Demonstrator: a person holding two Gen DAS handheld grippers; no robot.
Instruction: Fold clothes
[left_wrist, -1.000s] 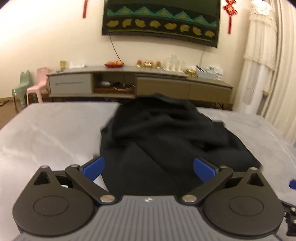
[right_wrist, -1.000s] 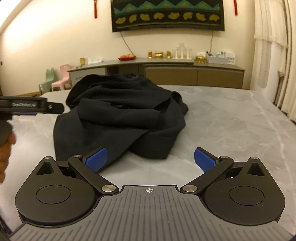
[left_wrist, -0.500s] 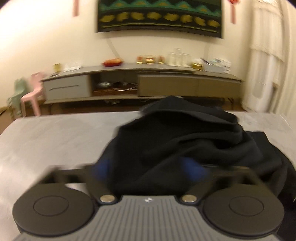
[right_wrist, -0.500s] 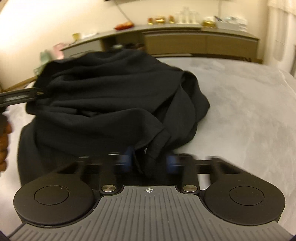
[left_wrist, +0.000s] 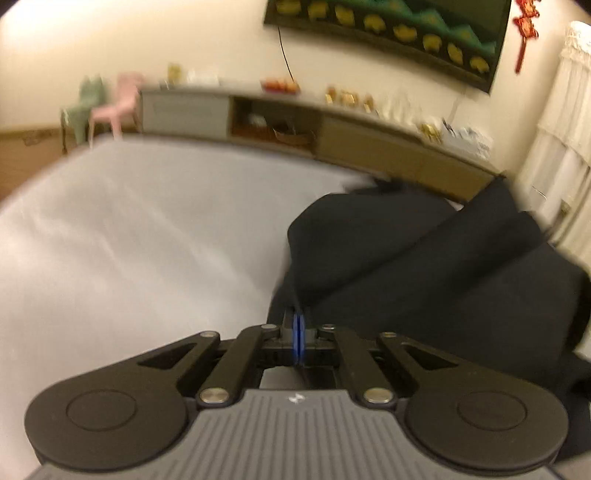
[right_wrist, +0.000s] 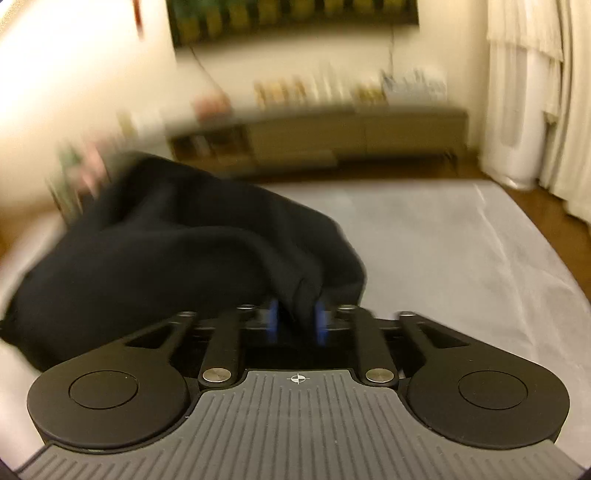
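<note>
Blue pads of left claw (left_wrist: 297, 334) pressed together, pinching thin edge of black garment (left_wrist: 424, 266). Right claw (right_wrist: 296, 323) part open around thick bunched fold of same garment (right_wrist: 166, 254), jaws opening, cloth between pads and touching them. Garment heaped on grey surface (left_wrist: 129, 236), partly lifted at both claws. Cloth looks soft, limp, fairly heavy knit; will sag and slide, not hold shape. Best hold: hem or corner edges, single layer, well apart. Sideboard (left_wrist: 369, 147) along far wall.

Garment (left_wrist: 424, 266) lies on the table (left_wrist: 129, 240), right of frame centre; a sideboard (left_wrist: 332, 136) stands behind, across the upper frame.
</note>
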